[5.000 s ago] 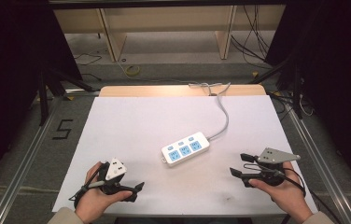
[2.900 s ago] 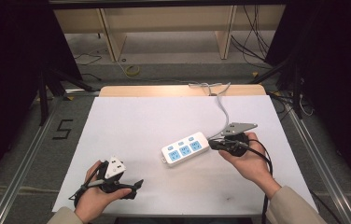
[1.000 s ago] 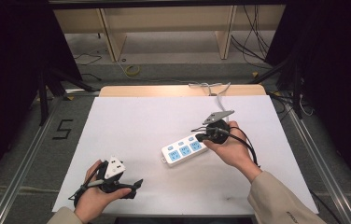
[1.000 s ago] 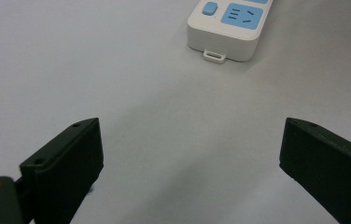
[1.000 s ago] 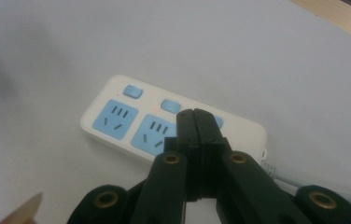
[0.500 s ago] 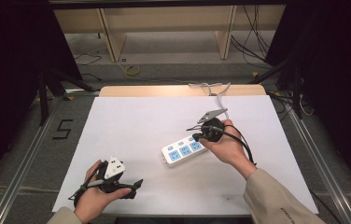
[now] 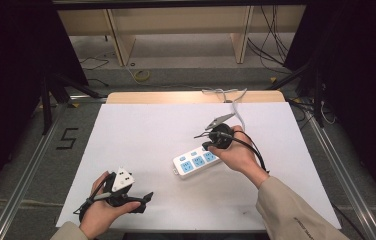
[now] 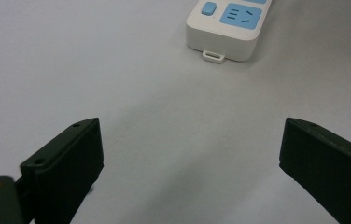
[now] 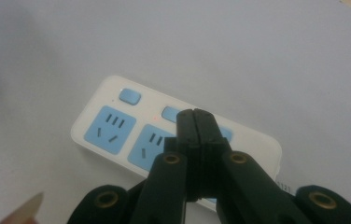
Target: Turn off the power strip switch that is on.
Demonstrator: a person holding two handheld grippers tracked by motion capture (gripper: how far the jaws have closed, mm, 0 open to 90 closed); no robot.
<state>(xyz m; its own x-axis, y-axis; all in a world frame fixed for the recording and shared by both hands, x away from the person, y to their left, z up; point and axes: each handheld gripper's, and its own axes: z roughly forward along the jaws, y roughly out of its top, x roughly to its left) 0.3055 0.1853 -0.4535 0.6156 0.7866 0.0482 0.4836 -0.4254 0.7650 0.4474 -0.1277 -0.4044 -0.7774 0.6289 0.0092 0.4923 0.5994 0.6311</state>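
Right hand-held gripper [image 9: 195, 116], jaws pressed fully together and holding nothing, hovers over the power strip [image 7: 197, 162] mid-table [image 7: 141, 135], tips beside the middle switch button [image 9: 170, 113] (contact unclear). Step looks like pressing a switch; next needs a short straight push down. Left hand-held gripper [image 8: 190, 154] gapes wide, idle near the front edge.

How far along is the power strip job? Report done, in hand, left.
Done: the right gripper is shut and poised over the power strip, its tips by the middle switch. In hand: it looks about to press that switch; contact can't be confirmed. A small red light shows beside it. Left: the actual press, possibly the other switch. The left gripper is open, idle on the table.
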